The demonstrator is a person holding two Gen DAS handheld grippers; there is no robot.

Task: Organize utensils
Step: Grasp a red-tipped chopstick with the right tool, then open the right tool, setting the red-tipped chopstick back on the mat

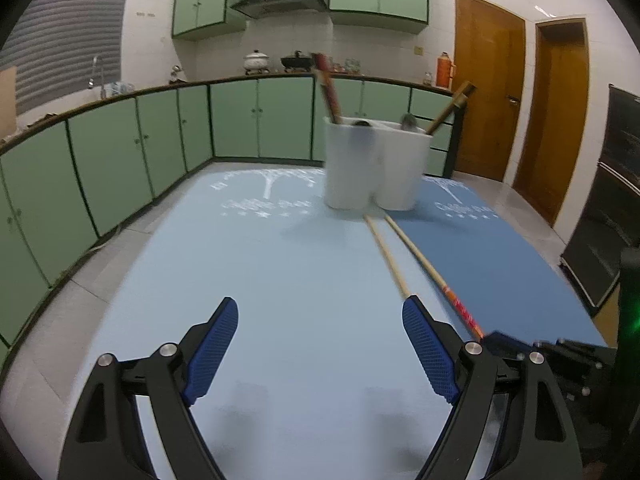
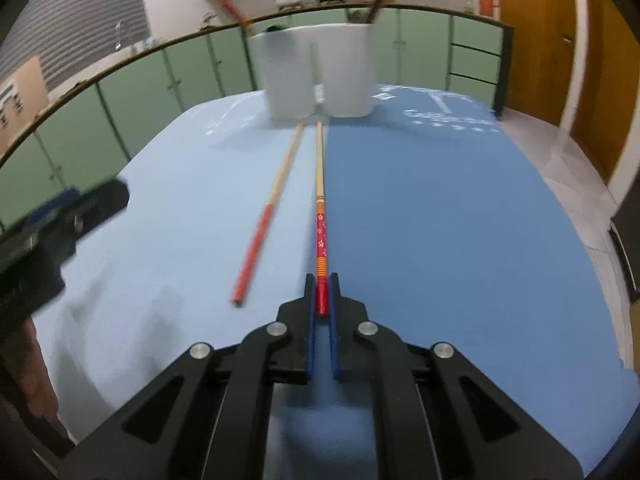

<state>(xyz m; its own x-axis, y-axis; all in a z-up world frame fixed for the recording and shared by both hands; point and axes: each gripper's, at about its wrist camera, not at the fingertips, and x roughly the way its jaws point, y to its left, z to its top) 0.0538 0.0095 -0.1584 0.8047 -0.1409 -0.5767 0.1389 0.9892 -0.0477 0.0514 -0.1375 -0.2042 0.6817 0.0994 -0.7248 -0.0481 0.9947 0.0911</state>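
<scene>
While the right gripper point(image 2: 321, 300) was closed on the red end of the patterned chopstick point(image 2: 320, 216), that stick's long axis ran straight ahead from its jaws toward the white two-compartment holder point(image 2: 320, 76), its pale tip almost at the holder's base. A second chopstick point(image 2: 268, 208), plain red at its near end, lay loose just to the left, nearly parallel, its far tip also near the holder. The left gripper point(image 1: 320, 344) hung with its blue pads point(image 1: 212, 352) spread wide and nothing between them, over bare mat left of both sticks; it looked the nearer one for the loose stick. The holder already held a few upright utensils. Everything rested on a light blue mat point(image 1: 248, 272) abutting a darker blue mat point(image 2: 440, 220), in a kitchen with green cabinets point(image 1: 256, 120) and wooden doors point(image 1: 488, 96).
</scene>
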